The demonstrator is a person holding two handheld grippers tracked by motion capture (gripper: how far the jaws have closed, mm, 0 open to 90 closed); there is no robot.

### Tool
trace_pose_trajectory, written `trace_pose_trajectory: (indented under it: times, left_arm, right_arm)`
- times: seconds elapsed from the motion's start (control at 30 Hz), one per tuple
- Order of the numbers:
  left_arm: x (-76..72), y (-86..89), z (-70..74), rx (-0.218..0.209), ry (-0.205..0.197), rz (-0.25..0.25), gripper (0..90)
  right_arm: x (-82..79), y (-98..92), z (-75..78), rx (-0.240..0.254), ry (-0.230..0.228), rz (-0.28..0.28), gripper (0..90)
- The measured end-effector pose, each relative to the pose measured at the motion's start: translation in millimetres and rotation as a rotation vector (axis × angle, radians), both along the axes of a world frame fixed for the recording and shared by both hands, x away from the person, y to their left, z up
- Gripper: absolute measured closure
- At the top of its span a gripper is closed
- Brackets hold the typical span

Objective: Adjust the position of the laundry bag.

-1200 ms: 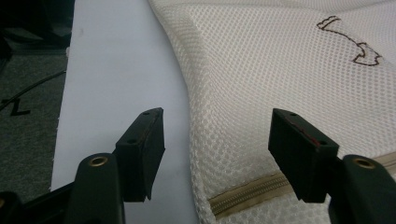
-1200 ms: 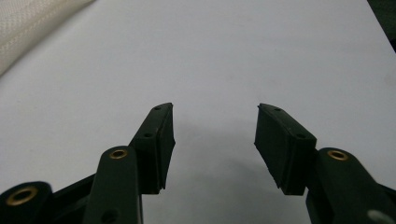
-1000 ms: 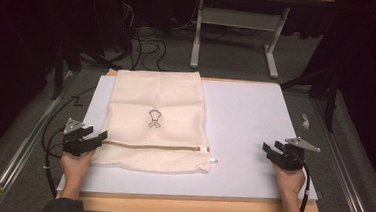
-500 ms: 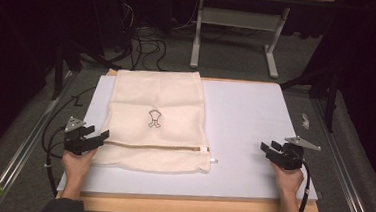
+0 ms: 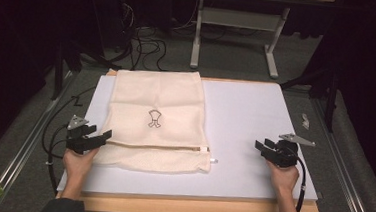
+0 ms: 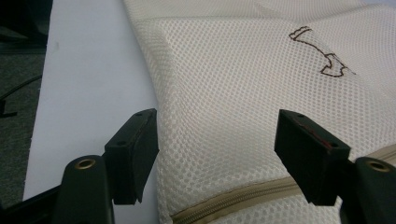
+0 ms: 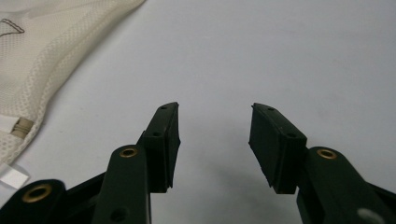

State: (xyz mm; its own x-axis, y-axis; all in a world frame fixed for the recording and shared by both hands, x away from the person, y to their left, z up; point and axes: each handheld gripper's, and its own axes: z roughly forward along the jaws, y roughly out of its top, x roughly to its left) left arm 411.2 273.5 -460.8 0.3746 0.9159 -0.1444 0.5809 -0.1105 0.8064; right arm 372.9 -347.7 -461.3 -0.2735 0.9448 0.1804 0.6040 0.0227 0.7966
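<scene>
The room behind is lying dark, with cables (image 5: 145, 45) trailing over grey carpet and a white desk frame (image 5: 236, 34) standing beyond the far edge of the counter (image 5: 256, 111), whose white top is taking up the lit middle of the high view.

I am taking the cream mesh laundry bag (image 5: 155, 118) as my landmark. It is lying flat on the left half of the counter, its far end reaching the far edge, its zipper (image 5: 158, 146) running across near the end closest to me, and a small brown embroidered mark (image 5: 154, 118) sitting at its middle.

I am holding the left tongs (image 5: 89, 140) at the bag's near left corner. In the left gripper view the left tongs (image 6: 217, 154) are standing wide, one jaw over bare counter just beside the bag's left edge and the other over the mesh, with the zipper passing below. I cannot tell whether the pads are touching the cloth.

I am resting the right tongs (image 5: 269, 149) well to the right of the bag, over bare counter. In the right gripper view they (image 7: 214, 140) are gaping wide on nothing, with the bag's near right corner and its white tag (image 7: 11, 177) off to the left.

The risks, as I am judging them: closing the left tongs here may be pinching a single mesh layer or catching the zipper tape, so the bag bunches or drags instead of lifting cleanly. With the right tongs so far off, the bag's other side is lying unrestrained and may slide or twist.
</scene>
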Motion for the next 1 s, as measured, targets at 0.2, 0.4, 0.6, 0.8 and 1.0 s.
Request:
trace_pose_trajectory:
  times: [0.2,0.4,0.6,0.8,1.0]
  left_arm:
    - [0.4,-3.2,1.0,0.003,0.001,-0.007,30.7]
    - [0.6,-5.1,1.2,0.009,0.015,-0.013,29.7]
    - [0.6,-5.0,2.1,0.009,0.022,-0.01,29.6]
    - [1.5,-6.7,-0.1,0.022,0.045,0.0,29.6]
    - [3.3,-7.2,-1.0,0.043,0.066,0.015,30.5]
  right_arm:
    - [3.1,7.9,2.3,0.005,0.004,0.028,54.7]
    - [7.6,20.7,5.9,0.007,0.009,0.067,55.1]
    - [13.0,31.4,6.4,0.004,0.016,0.097,55.4]
    - [19.7,48.5,8.1,0.008,0.024,0.146,57.0]
    - [25.6,69.6,9.2,-0.019,0.052,0.199,60.3]
